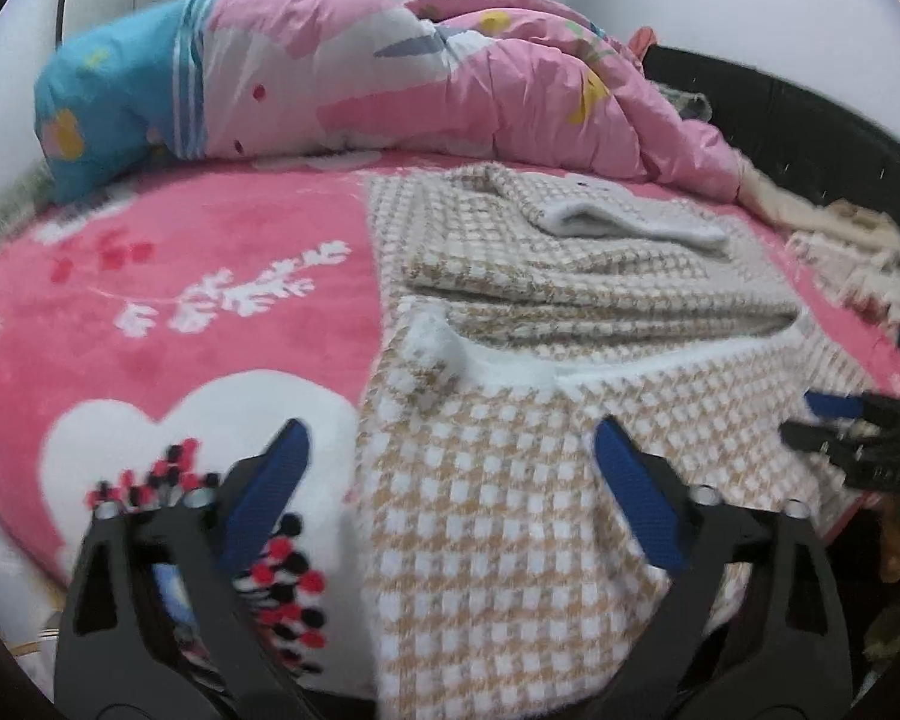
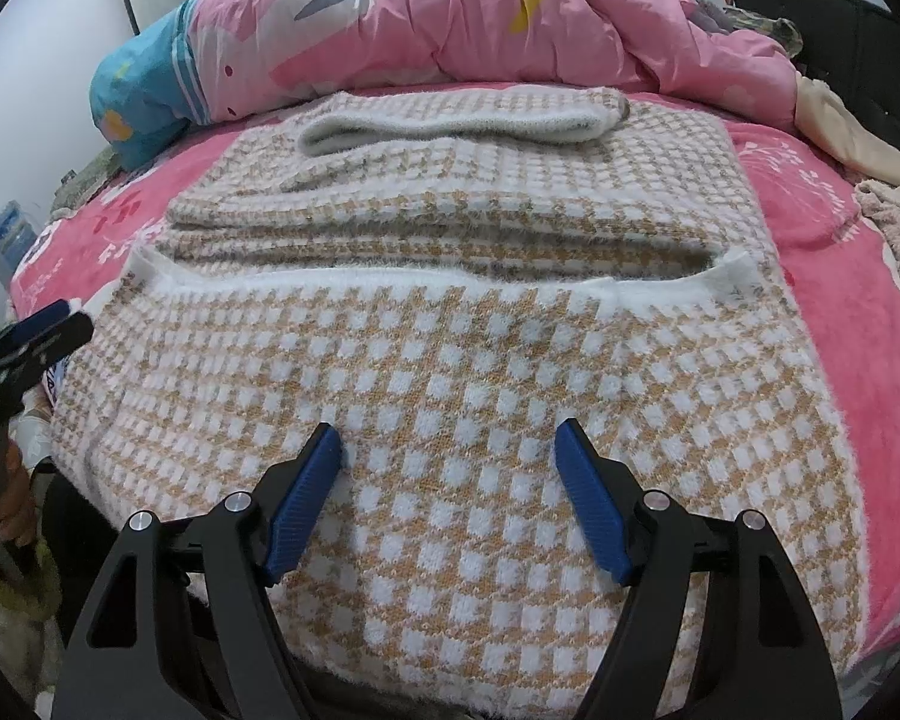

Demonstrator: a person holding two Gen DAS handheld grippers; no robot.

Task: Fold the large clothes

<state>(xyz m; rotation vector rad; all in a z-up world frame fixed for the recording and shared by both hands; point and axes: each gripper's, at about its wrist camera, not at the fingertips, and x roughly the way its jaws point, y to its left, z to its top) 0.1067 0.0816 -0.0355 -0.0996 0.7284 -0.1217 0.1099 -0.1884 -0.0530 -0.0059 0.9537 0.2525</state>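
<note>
Pink bed (image 2: pixel 840 252) holds a checked sweater (image 2: pixel 450 372), partly folded, hanging over the near edge. Both the left gripper (image 1: pixel 450 468) and right gripper (image 2: pixel 450 468) have fingers apart, holding nothing. A puffy quilt (image 2: pixel 450 18) lies along the far edge.

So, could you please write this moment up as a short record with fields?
garment: tan-and-white checked sweater, partly folded, upper part stacked in layers at the far end
surface: pink bedspread
behind: pink quilt bunched up
left gripper: open, over the sweater's left edge, holding nothing
right gripper: open, over the sweater's near part, nothing between the pads
</note>
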